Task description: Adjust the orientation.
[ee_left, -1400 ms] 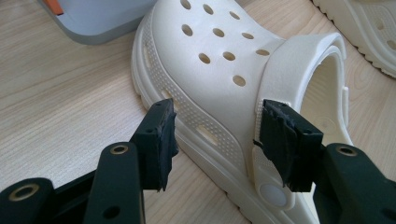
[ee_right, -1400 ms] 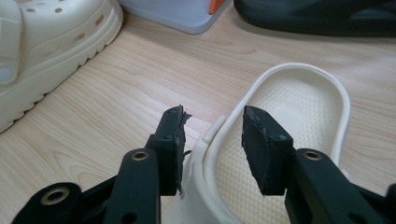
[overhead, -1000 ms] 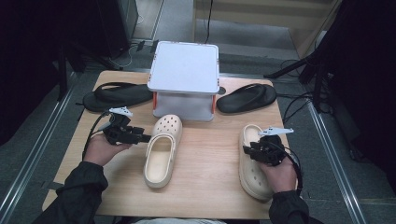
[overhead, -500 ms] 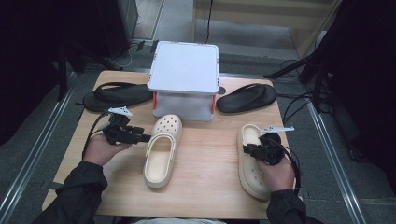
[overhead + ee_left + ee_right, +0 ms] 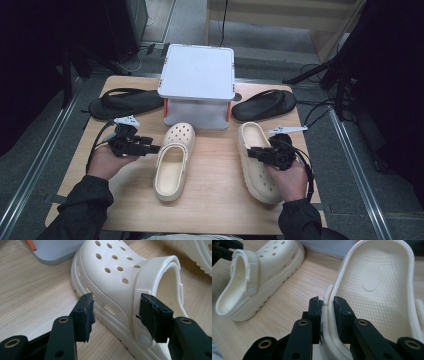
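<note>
Two cream clogs (image 5: 172, 162) (image 5: 260, 165) with dotted holes, two black flip-flops (image 5: 125, 102) (image 5: 264, 105), a pale grey box (image 5: 197, 72) with orange corners, light woodgrain table (image 5: 215, 200).

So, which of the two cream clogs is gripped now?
The right-hand clog: the right gripper pinches its side wall. The other clog lies untouched.

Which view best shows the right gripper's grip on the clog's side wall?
The right gripper view: the right gripper pinches the right clog wall between both pads. The high view shows the hand over that clog; the left gripper view catches just its edge.
</note>
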A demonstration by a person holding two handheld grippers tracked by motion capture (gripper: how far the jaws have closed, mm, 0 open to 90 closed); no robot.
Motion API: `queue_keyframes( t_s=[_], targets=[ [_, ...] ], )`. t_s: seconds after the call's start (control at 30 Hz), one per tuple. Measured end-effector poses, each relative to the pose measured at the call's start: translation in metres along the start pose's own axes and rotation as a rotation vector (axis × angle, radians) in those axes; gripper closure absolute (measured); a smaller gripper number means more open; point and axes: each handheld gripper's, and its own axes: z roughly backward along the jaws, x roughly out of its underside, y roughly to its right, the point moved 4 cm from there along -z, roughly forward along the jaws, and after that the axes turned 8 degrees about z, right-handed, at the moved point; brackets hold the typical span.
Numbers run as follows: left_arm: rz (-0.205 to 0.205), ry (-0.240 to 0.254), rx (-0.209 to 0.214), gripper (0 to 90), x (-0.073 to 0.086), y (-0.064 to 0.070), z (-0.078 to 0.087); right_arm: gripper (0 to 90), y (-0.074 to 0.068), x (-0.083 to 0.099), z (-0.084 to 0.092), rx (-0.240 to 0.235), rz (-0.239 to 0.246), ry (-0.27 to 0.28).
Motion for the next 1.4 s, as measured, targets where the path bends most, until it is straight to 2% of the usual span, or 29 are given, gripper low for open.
queue_keyframes(
  t_s=[0.2, 0.47, 0.6, 0.67, 0.7, 0.77, 1.0, 1.13, 1.2, 1.3, 1.4],
  targets=[
    [0.004, 0.013, -0.009, 45.7, 0.006, 0.002, 0.005, 78.3, -0.022, -0.014, -0.020, -0.076, 0.063, -0.032],
    [0.009, 0.017, -0.015, 45.6, 0.012, 0.003, 0.009, 78.2, -0.045, -0.024, -0.052, -0.139, 0.111, -0.072],
    [0.006, 0.014, -0.024, 45.9, 0.015, 0.004, 0.010, 77.8, -0.045, -0.024, -0.071, -0.145, 0.124, -0.096],
    [0.004, 0.014, -0.026, 45.9, 0.015, 0.004, 0.010, 77.6, -0.045, -0.023, -0.074, -0.152, 0.126, -0.097],
    [0.004, 0.014, -0.027, 45.9, 0.015, 0.004, 0.009, 77.4, -0.045, -0.023, -0.076, -0.157, 0.137, -0.099],
    [0.002, 0.014, -0.025, 45.7, 0.014, 0.003, 0.009, 77.0, -0.048, -0.022, -0.079, -0.136, 0.169, -0.095],
    [0.007, 0.012, -0.023, 45.1, 0.014, 0.002, 0.008, 74.2, -0.048, -0.022, -0.081, -0.122, 0.173, -0.072],
    [0.014, 0.012, -0.017, 44.6, 0.014, 0.002, 0.008, 63.7, -0.047, -0.022, -0.078, -0.142, 0.149, -0.028],
    [0.010, 0.009, -0.023, 44.4, 0.014, 0.001, 0.007, 64.7, -0.047, -0.023, -0.072, -0.157, 0.135, -0.005],
    [0.011, 0.009, -0.028, 44.2, 0.013, 0.001, 0.007, 66.1, -0.051, -0.025, -0.059, -0.162, 0.131, 0.062],
    [0.011, 0.006, -0.029, 43.9, 0.013, 0.001, 0.006, 77.1, -0.059, -0.024, -0.045, -0.156, 0.164, 0.098]
  ],
)
